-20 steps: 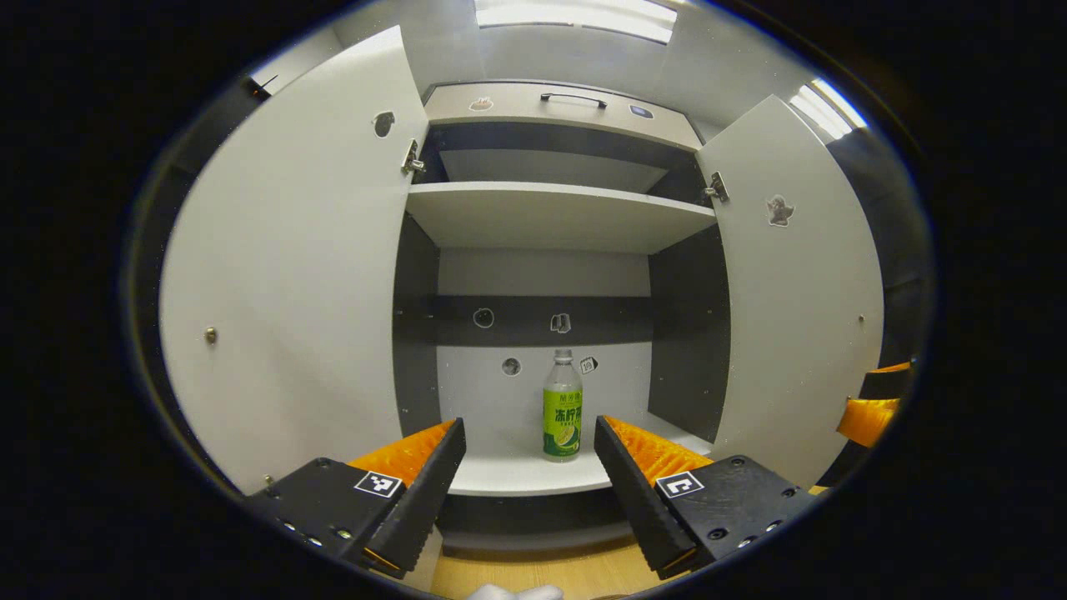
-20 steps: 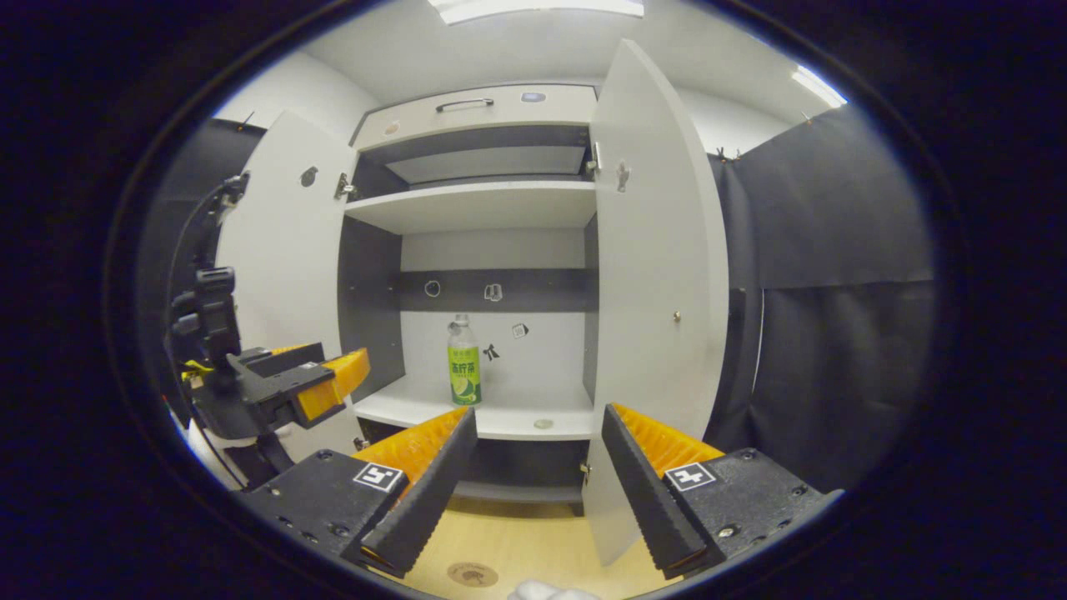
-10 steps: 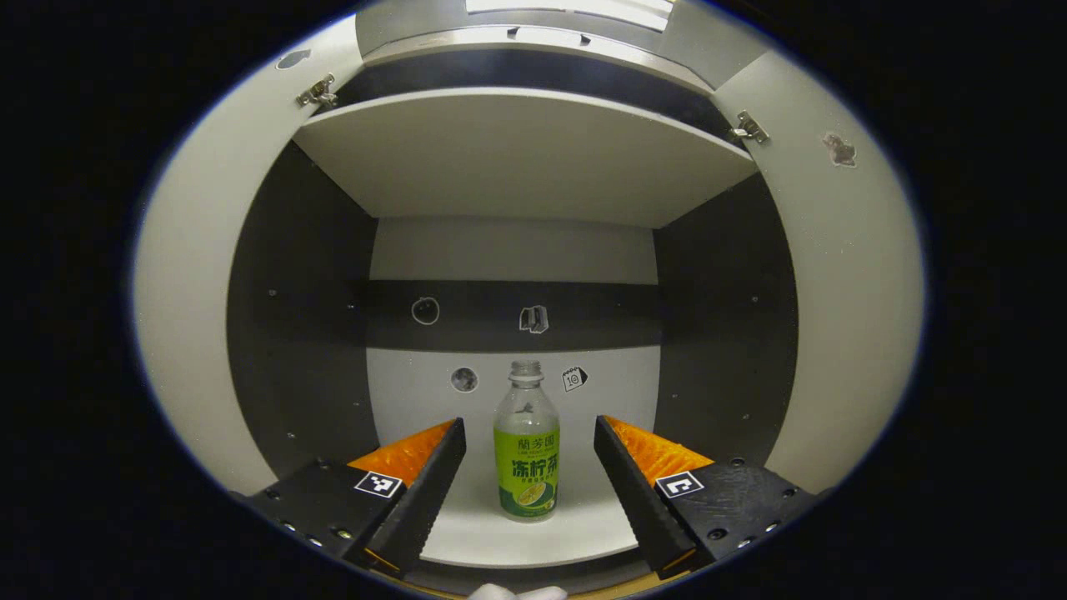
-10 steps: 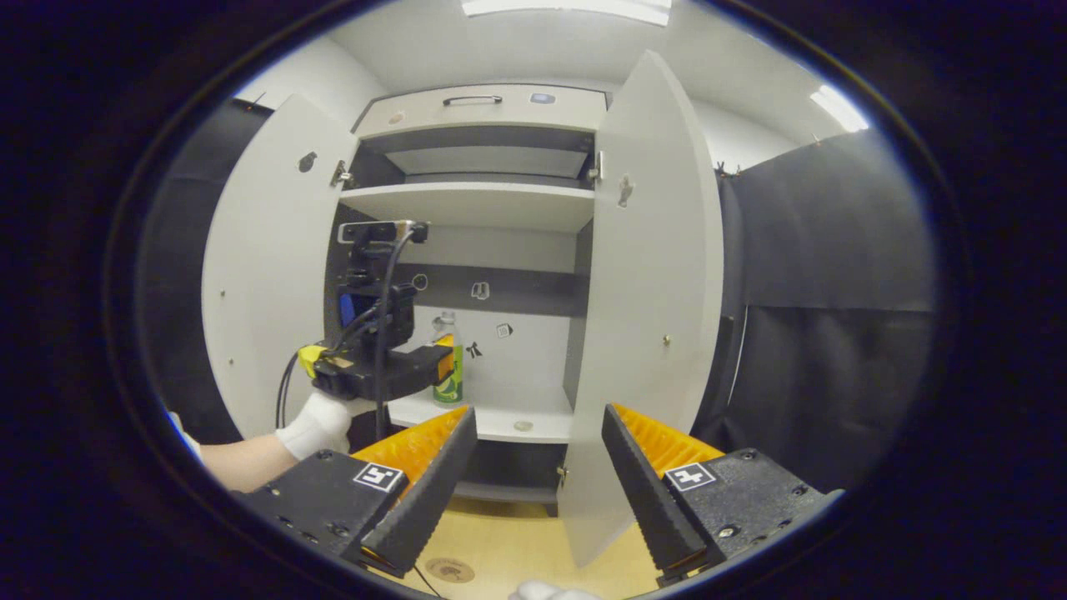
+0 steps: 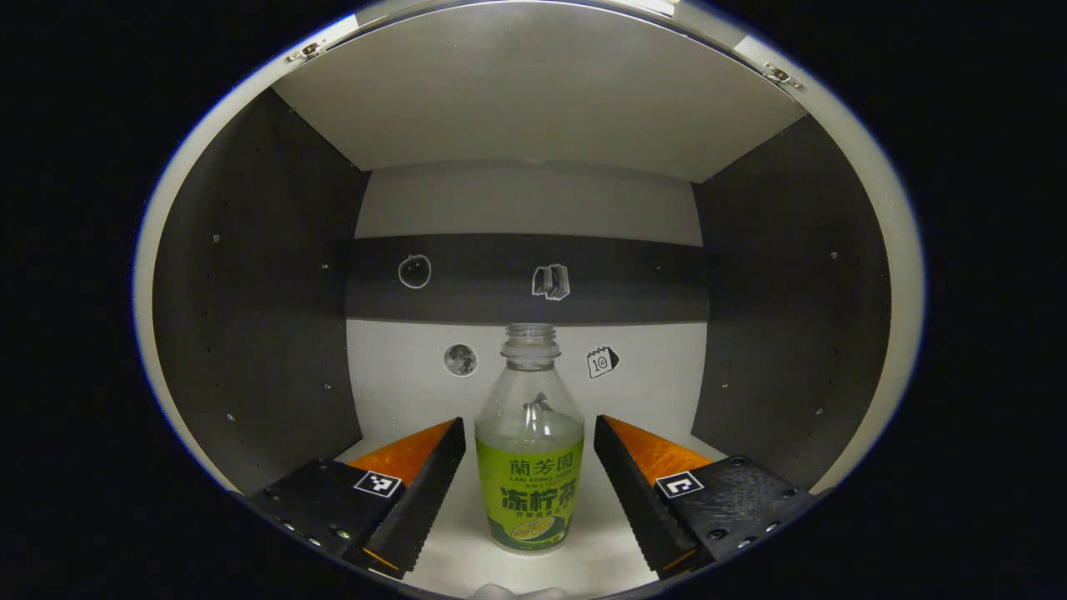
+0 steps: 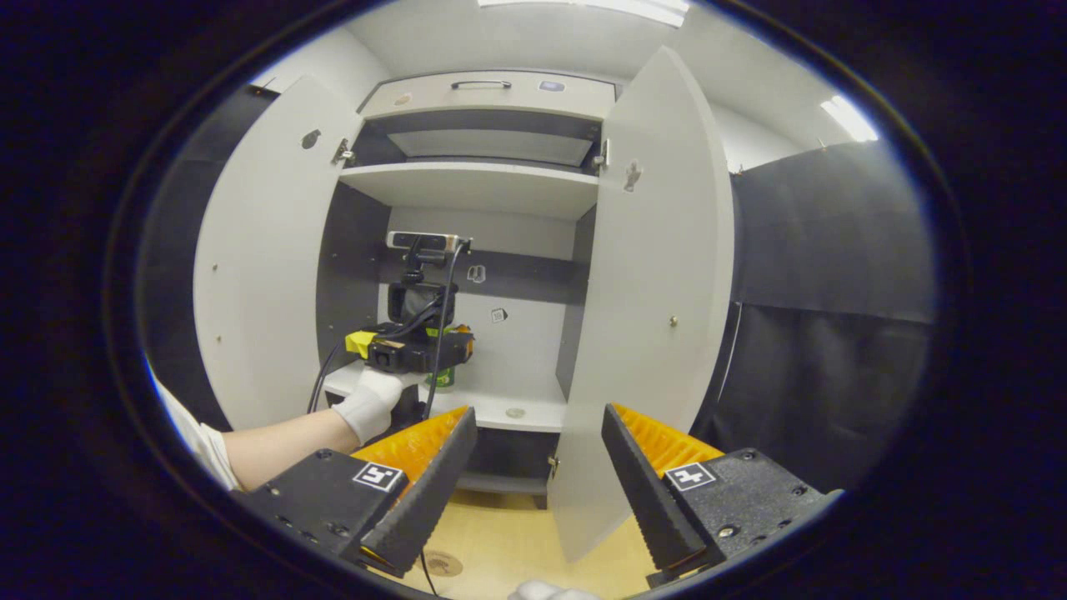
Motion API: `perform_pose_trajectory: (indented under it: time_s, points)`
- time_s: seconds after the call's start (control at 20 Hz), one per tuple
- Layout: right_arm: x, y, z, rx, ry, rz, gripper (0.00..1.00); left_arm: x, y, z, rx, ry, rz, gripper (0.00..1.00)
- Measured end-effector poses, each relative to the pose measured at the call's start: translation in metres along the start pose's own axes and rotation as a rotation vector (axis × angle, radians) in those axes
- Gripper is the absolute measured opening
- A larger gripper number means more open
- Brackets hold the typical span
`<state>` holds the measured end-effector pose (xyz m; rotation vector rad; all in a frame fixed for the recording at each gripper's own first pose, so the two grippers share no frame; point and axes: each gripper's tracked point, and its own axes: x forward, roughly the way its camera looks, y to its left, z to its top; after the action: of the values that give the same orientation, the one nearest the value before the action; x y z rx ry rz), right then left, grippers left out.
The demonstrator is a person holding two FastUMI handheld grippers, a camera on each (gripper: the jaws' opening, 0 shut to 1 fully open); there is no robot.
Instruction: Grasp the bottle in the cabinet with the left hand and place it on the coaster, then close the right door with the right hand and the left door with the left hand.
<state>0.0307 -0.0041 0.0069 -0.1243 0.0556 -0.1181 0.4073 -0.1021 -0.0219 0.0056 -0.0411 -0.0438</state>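
Left tongs (image 5: pixel 528 467), spread wide, flank your one upright bottle (image 5: pixel 528 454), mouth up; right tongs (image 6: pixel 533 454) gape empty.

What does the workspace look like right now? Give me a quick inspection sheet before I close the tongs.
Surface: white cabinet shelf, bare around the bottle.
Job's things: bottle upright on the shelf, between the left tongs' fingers, with a gap on each side; round coaster on the wooden floor in front of the cabinet; left door and right door both open.
Clutter: small round thing on the shelf, too small to identify.
Grippers: left tongs open, inside the cabinet; right tongs open, holding nothing, outside the cabinet.
Cables: black cable hanging from the left tongs.
Surroundings: stickers on the back panel; black cloth wall.
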Motion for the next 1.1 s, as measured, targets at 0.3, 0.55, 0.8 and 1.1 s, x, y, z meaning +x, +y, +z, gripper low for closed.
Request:
perform_pose_trajectory:
  time_s: [0.3,0.55,0.8,1.1]
  points:
    - [-0.006,-0.003,0.003,0.015,-0.004,0.003,0.99,0.003,0.002,-0.009,0.005,0.043,-0.011,0.75]
    - [-0.016,-0.011,0.003,0.022,-0.012,-0.003,1.00,-0.055,0.000,0.032,-0.007,-0.046,-0.090,0.79]
    - [-0.025,-0.021,-0.004,0.048,-0.004,0.000,1.00,-0.141,-0.008,0.048,0.005,-0.088,-0.167,0.75]
    - [-0.040,-0.030,-0.016,0.076,0.010,0.010,0.99,-0.240,-0.031,0.021,0.008,-0.051,-0.257,0.75]
